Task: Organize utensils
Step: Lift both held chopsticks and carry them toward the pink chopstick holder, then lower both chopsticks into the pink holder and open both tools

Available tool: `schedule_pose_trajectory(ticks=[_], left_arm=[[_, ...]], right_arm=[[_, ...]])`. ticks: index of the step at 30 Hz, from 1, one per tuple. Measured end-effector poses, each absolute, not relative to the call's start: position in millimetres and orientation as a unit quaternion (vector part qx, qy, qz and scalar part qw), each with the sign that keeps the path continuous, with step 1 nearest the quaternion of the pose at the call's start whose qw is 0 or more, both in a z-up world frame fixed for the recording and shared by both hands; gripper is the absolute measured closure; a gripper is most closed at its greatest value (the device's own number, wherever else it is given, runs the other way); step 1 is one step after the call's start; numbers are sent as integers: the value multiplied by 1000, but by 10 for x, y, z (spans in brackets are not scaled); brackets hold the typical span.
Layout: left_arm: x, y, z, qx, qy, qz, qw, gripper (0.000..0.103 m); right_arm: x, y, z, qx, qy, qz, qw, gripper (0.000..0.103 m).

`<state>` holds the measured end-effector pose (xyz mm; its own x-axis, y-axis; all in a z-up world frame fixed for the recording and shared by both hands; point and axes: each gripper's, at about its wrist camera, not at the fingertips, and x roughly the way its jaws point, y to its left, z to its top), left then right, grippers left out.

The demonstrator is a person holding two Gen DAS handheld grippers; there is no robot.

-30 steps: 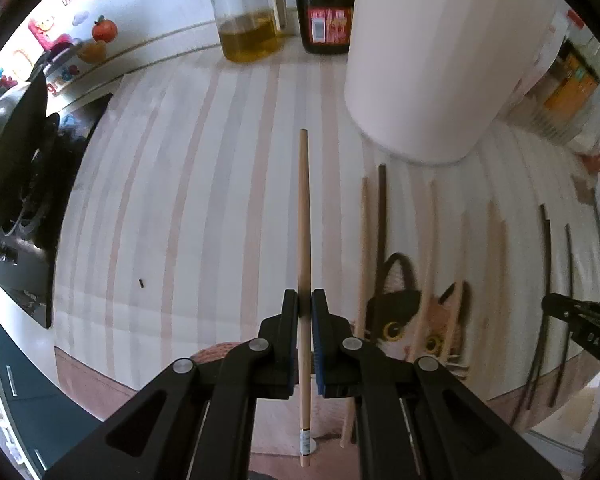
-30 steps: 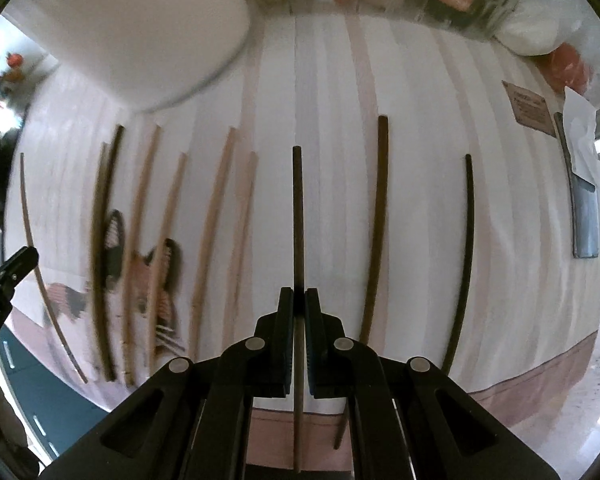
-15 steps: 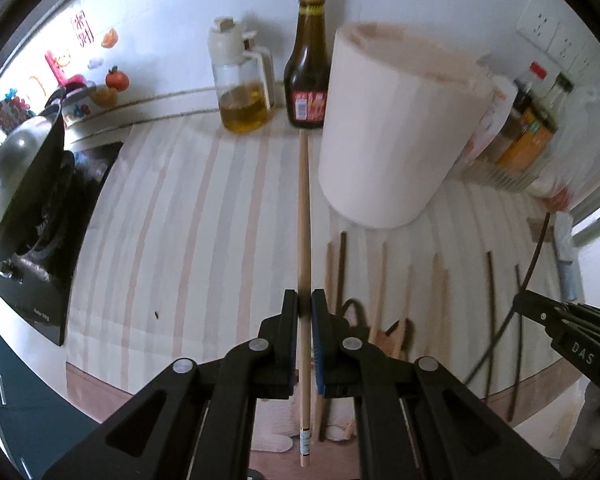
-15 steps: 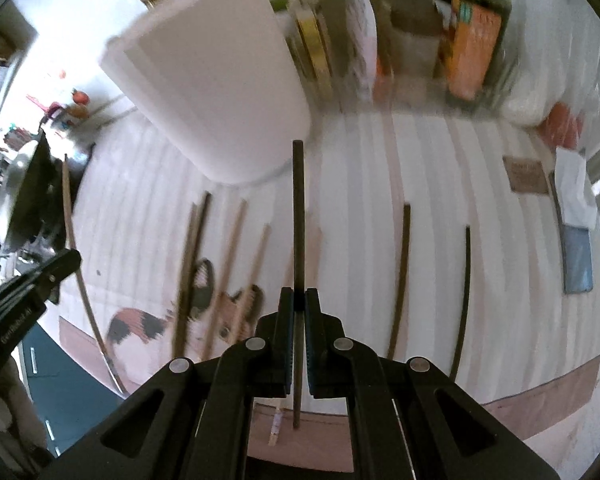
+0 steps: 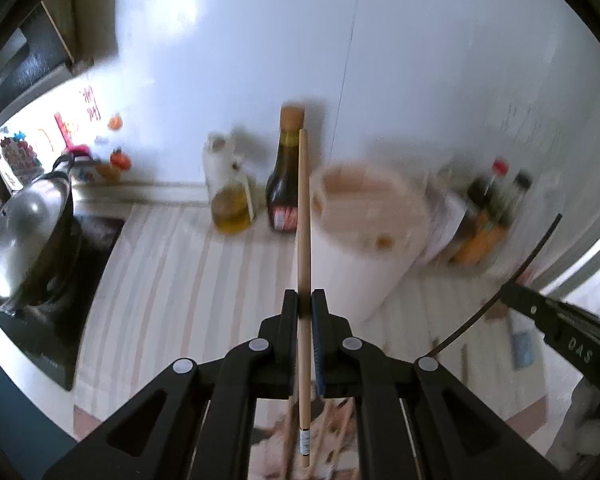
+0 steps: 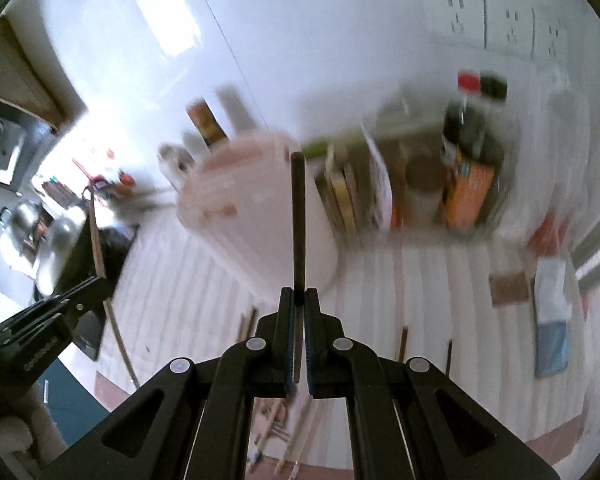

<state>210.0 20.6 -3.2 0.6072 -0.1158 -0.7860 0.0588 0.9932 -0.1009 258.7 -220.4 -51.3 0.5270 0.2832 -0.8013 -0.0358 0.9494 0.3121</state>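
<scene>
Step in hand: carry toward white utensil holder (image 5: 364,236).
Left gripper (image 5: 305,304) clamped on light wooden chopstick (image 5: 303,216); right gripper (image 6: 299,300) clamped on dark chopstick (image 6: 299,216).
Both sticks held above striped countertop (image 5: 172,280), tips near holder rim.
Next: likely tip sticks upright, align over opening, drop.
Holder contents blurred; more chopsticks (image 6: 403,344) lie on counter.

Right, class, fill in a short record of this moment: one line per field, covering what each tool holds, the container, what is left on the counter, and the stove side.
left tool: shut on light wooden chopstick
right tool: shut on dark chopstick
container: white tub, upright on the striped counter, open top
left on counter: several chopsticks, lying flat
behind tub: dark sauce bottle, oil jug
stove side: lidded pan
</scene>
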Motion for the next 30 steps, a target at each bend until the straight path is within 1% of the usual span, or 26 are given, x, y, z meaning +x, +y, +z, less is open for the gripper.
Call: schedule_pose_trajectory(ticks=[8,12,15,20,30], left_arm=[[2522,200,685,-67,374,-69,922,99],[2844,194,843,-72,363,-70,926,99],[3108,165,863,-74,364,-66,926,99],[3496,95,757,-72,369,-64,924,99],[4145,-20,355,-81,389,-70,915,99]], right_arm=[[2846,-2196,447,110,413,121,896,99],[3108,-2196,818,92,384,116,911,99],[3389,-2194,970,87,370,105,919,99],[3798,-2141,932,99,375,98,916,99],[4461,-1937,321,115,409,98,900,98]])
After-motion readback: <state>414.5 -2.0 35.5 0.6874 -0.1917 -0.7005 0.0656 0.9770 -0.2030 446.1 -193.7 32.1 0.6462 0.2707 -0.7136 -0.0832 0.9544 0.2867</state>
